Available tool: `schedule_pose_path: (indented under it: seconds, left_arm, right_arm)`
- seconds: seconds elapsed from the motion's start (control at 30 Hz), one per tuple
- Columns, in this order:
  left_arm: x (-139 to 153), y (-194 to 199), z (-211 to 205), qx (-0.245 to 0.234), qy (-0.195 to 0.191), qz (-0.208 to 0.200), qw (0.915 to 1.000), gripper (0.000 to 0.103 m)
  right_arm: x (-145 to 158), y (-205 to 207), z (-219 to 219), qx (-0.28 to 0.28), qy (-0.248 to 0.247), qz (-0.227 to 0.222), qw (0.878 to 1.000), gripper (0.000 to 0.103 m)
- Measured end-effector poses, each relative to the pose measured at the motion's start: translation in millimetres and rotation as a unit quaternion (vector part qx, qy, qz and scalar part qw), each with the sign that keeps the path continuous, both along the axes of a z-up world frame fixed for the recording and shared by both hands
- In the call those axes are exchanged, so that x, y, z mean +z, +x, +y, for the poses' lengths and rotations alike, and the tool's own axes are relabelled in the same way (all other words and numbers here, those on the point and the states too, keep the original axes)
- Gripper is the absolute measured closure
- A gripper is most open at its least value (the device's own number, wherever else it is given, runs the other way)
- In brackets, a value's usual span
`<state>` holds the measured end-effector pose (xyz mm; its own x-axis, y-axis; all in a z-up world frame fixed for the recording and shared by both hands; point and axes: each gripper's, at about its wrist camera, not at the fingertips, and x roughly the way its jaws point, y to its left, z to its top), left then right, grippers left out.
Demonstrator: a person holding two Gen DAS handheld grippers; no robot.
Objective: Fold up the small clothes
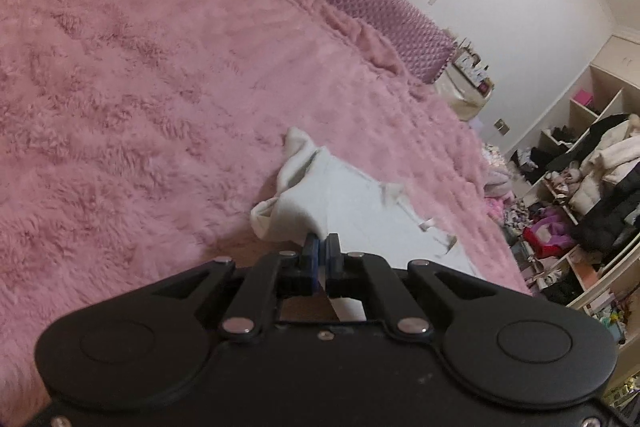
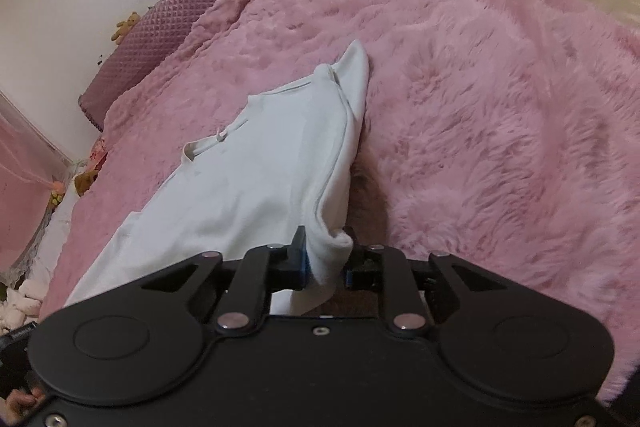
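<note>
Both grippers pinch the white garment's (image 2: 256,163) near hem: left gripper (image 1: 322,247) clenched on cloth, right gripper (image 2: 326,251) grasping a bunched corner; its long axis runs away from the fingers across the bed (image 2: 500,107).

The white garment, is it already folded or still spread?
Mostly spread: the white garment lies stretched over the pink blanket, its near edge lifted.

The left gripper (image 1: 321,245) points slightly downward, its jaws closed tight on the edge of a white garment (image 1: 340,203). The right gripper (image 2: 326,247) tilts more steeply down, its jaws pinching a bunched fold of the same cloth at twelve o'clock.
</note>
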<state>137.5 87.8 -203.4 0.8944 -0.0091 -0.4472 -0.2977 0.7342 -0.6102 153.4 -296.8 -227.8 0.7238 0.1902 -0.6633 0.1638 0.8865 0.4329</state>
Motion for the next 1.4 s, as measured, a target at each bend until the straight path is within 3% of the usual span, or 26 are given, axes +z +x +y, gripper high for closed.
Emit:
schedule_pose_path:
  seconds: [0.2, 0.4, 0.57, 0.63, 0.77, 0.87, 0.9, 0.97, 1.03, 1.1, 1.13, 1.17, 1.23, 1.4]
  left_arm:
    - [9, -18, 2, -0.002, 0.003, -0.017, 0.9999, 0.103]
    - [2, -18, -2, -0.012, 0.057, 0.028, 0.9979, 0.103]
    - [2, -4, -15, -0.017, 0.118, 0.053, 0.9914, 0.101]
    - [3, 6, -18, -0.023, 0.123, 0.052, 0.9908, 0.097]
    - [3, 35, -23, -0.041, 0.112, 0.046, 0.9918, 0.073]
    - [4, 52, -40, -0.056, 0.117, 0.048, 0.9905, 0.070]
    - [3, 57, -48, -0.067, 0.124, 0.046, 0.9889, 0.062]
    - [-1, 67, -66, -0.086, 0.157, 0.056, 0.9822, 0.057]
    - [-14, 82, -83, -0.095, 0.220, 0.101, 0.9657, 0.056]
    - [-32, 97, -90, -0.102, 0.261, 0.166, 0.9455, 0.056]
    - [-48, 104, -90, -0.115, 0.269, 0.205, 0.9339, 0.056]
    - [-60, 106, -89, -0.125, 0.269, 0.225, 0.9279, 0.056]
    - [-73, 100, -85, -0.131, 0.266, 0.214, 0.9305, 0.056]
    - [-65, 79, -74, -0.126, 0.245, 0.207, 0.9387, 0.056]
  right_arm:
    - [12, -15, -12, -0.009, 0.001, 0.000, 1.000, 0.096]
    - [8, -20, -17, -0.009, -0.010, 0.016, 1.000, 0.096]
    - [8, -20, -7, -0.003, -0.052, 0.014, 0.999, 0.096]
    - [8, -18, -5, -0.002, -0.062, 0.018, 0.998, 0.095]
    - [3, -17, -7, -0.006, -0.058, 0.026, 0.998, 0.095]
    - [0, -17, -9, -0.009, -0.055, 0.035, 0.998, 0.092]
    - [-1, -18, -9, -0.010, -0.053, 0.035, 0.998, 0.092]
    - [-3, -19, -10, -0.012, -0.052, 0.035, 0.998, 0.088]
    - [-5, -19, -10, -0.014, -0.046, 0.037, 0.998, 0.071]
    - [-6, -21, -10, -0.015, -0.040, 0.031, 0.999, 0.071]
    - [-5, -23, -8, -0.019, -0.045, 0.027, 0.998, 0.071]
    - [-1, -25, -6, -0.023, -0.056, 0.020, 0.998, 0.071]
    - [10, -29, 2, -0.025, -0.097, -0.007, 0.995, 0.071]
    - [30, -24, 25, -0.039, -0.174, -0.048, 0.983, 0.071]
